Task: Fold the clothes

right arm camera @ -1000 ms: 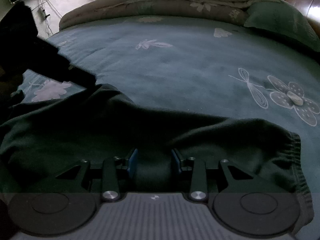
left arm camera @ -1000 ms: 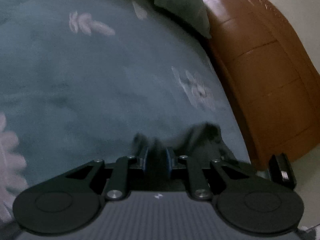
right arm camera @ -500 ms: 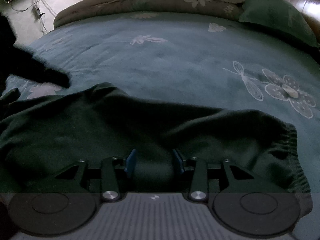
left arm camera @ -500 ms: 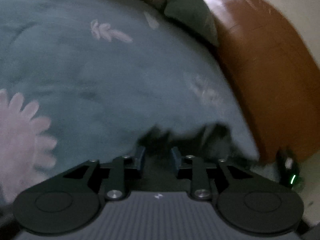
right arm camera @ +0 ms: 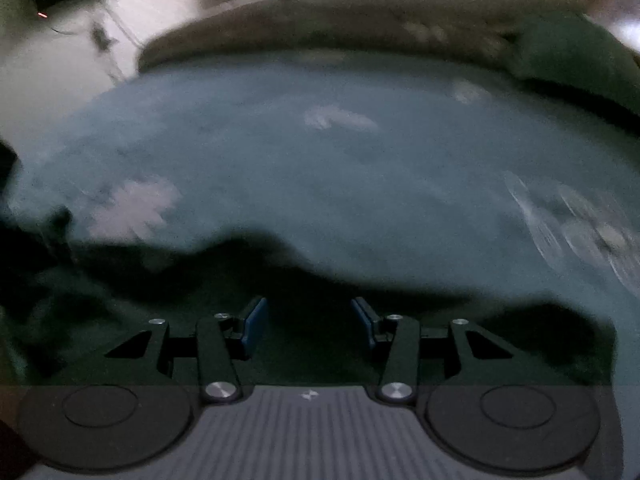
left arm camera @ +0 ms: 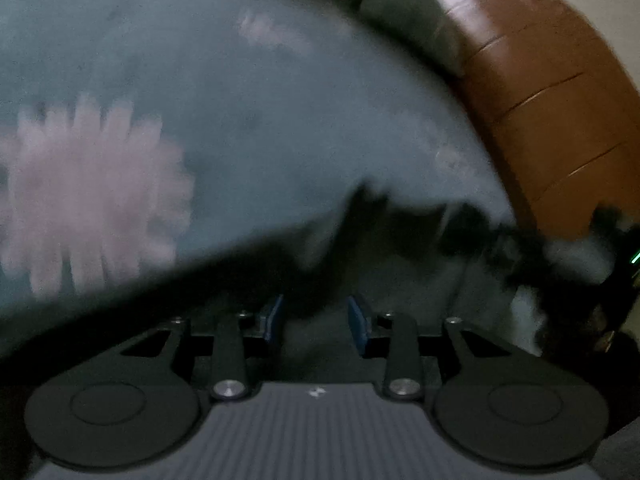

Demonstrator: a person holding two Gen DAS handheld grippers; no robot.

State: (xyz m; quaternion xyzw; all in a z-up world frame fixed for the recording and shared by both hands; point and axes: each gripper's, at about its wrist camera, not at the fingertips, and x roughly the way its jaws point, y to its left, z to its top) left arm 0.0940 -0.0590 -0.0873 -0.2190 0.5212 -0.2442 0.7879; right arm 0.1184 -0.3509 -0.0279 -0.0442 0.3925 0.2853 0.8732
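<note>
A dark green garment (right arm camera: 120, 300) lies spread across the near part of the blue-green bed cover (right arm camera: 320, 184). My right gripper (right arm camera: 308, 320) is low over it, its blue pads (right arm camera: 254, 324) standing well apart with flat cloth between them and no pinch. The left wrist view is blurred by motion. There the same garment (left arm camera: 240, 268) runs as a dark band from lower left to right. My left gripper (left arm camera: 316, 316) is over its edge with the jaws opening, and the cloth between them looks loose.
The bed cover (left arm camera: 280, 120) carries pale flower prints. A green pillow (right arm camera: 572, 52) and a folded quilt (right arm camera: 320, 20) lie at the far end. A brown wooden bed frame (left arm camera: 560, 100) borders the right side. A black device with a green light (left arm camera: 628, 268) sits at the right edge.
Both pairs of pads have spread apart and let go of the cloth. The left view has swung across the bed, bringing the pink flower in. The right gripper has lifted a little.
</note>
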